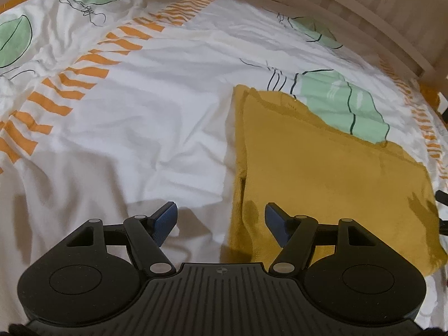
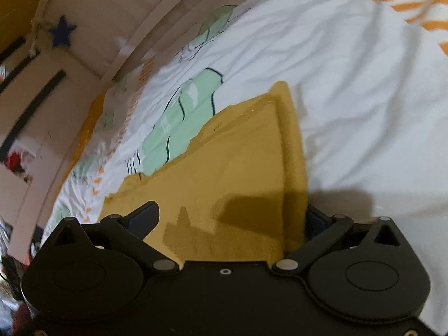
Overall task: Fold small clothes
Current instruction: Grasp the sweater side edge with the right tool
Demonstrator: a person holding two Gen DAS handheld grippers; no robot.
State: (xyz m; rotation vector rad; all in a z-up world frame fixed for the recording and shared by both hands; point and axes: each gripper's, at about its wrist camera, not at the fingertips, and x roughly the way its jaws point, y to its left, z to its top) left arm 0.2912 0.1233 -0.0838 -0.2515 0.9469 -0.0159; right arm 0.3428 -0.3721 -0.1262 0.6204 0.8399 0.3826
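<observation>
Bed w/ white sheet (image 1: 168,117), orange stripes + green leaf print. Pale wood bed rail (image 1: 364,14) along sheet's far edge. Blue star (image 2: 62,35) on wall beyond rail.

Both wrist views close, angled down (opposite sides), sharing mustard cloth (image 1: 322,168) (image 2: 238,168) on bedsheet (image 1: 168,112) (image 2: 350,98)

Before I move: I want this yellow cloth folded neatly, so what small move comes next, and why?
Probably ease the left tool forward and down onto the near left edge of the yellow cloth. Its jaws stand open and empty astride that edge, the cloth lies flat on the bedsheet, and the right tool already spans its other side.
</observation>
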